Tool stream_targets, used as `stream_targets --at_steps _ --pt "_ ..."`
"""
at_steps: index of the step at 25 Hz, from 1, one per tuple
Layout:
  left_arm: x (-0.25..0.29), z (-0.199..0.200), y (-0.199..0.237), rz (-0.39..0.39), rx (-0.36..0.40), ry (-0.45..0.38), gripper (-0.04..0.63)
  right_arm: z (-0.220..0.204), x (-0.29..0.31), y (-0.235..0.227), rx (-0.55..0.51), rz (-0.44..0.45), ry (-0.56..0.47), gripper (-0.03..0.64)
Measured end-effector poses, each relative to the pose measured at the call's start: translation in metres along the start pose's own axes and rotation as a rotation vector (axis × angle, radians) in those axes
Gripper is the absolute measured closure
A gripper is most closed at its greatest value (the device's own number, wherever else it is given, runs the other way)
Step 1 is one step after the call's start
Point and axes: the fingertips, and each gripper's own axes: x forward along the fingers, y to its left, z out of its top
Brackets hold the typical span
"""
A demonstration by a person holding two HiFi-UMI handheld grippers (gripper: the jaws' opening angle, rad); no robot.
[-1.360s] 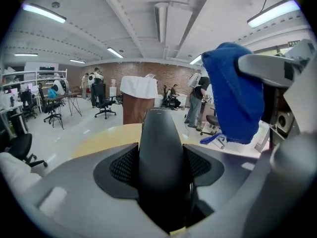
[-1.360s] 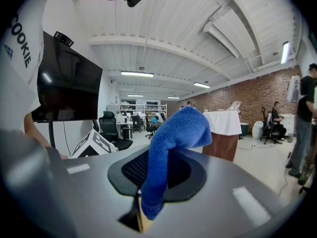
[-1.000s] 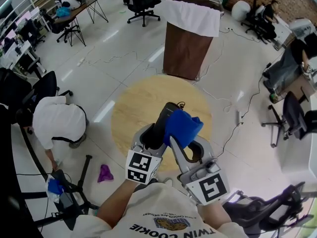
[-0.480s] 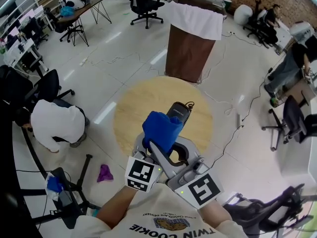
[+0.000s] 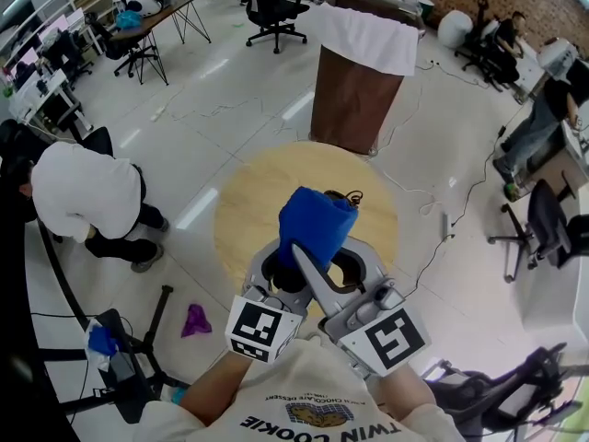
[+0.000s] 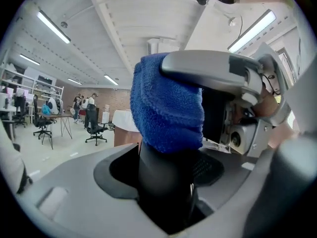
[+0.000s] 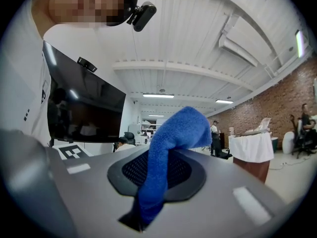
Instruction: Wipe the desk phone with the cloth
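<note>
In the head view my left gripper (image 5: pixel 282 267) is shut on the black desk phone (image 5: pixel 288 274), held up over the round wooden table (image 5: pixel 247 201). My right gripper (image 5: pixel 313 250) is shut on the blue cloth (image 5: pixel 316 219), which drapes over the phone's upper part and hides most of it. In the left gripper view the phone (image 6: pixel 166 182) stands between the jaws, with the cloth (image 6: pixel 166 108) on top of it and the right gripper's fingers (image 6: pixel 213 71) above. In the right gripper view the cloth (image 7: pixel 173 138) rises from my right gripper (image 7: pixel 141 217).
A brown bin with a white liner (image 5: pixel 354 81) stands beyond the table. A person in a white shirt (image 5: pixel 87 196) bends over at the left. A purple rag (image 5: pixel 194 319) lies on the floor. Office chairs (image 5: pixel 543 219) stand at the right.
The cloth has moved from the phone's right side across to its left and now sits over its top. Both grippers have risen a little. The person at the left has shifted.
</note>
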Motion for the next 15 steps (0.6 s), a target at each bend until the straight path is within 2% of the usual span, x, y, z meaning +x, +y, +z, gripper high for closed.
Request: stream_targets --at_steps 15 --pt "-0.011 0.015 0.0 -0.016 -0.012 -0.034 0.327 0.045 0.0 -0.054 -0.116 -0.105 -0.087 0.557"
